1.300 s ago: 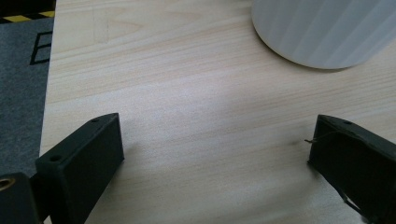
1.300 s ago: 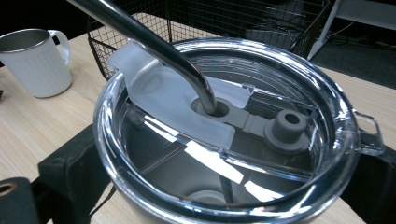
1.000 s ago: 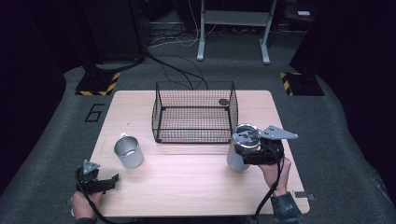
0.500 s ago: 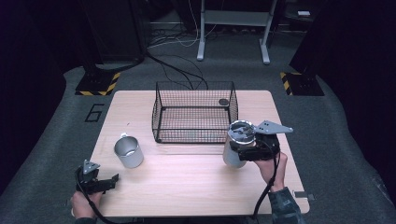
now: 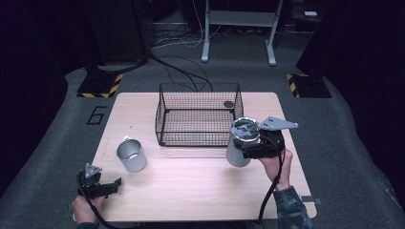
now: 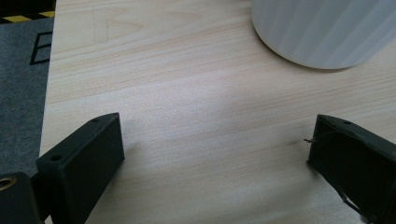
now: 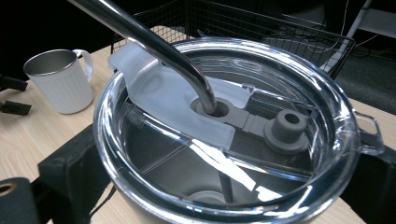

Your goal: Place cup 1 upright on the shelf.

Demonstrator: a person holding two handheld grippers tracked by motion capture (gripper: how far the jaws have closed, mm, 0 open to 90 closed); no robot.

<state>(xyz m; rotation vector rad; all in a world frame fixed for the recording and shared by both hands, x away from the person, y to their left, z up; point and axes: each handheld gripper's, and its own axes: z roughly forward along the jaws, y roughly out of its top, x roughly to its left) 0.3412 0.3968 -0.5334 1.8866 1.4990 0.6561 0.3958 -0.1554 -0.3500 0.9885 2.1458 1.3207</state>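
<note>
Tumbler above pale wooden table; dark grey carpet around.

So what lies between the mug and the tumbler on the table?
Nothing: in the high view the stretch of table between the mug and the tumbler, held in the right gripper, is bare wood.

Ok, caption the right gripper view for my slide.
Right gripper clamps a lidded steel tumbler with metal straw, white mug and wire basket behind.
</note>
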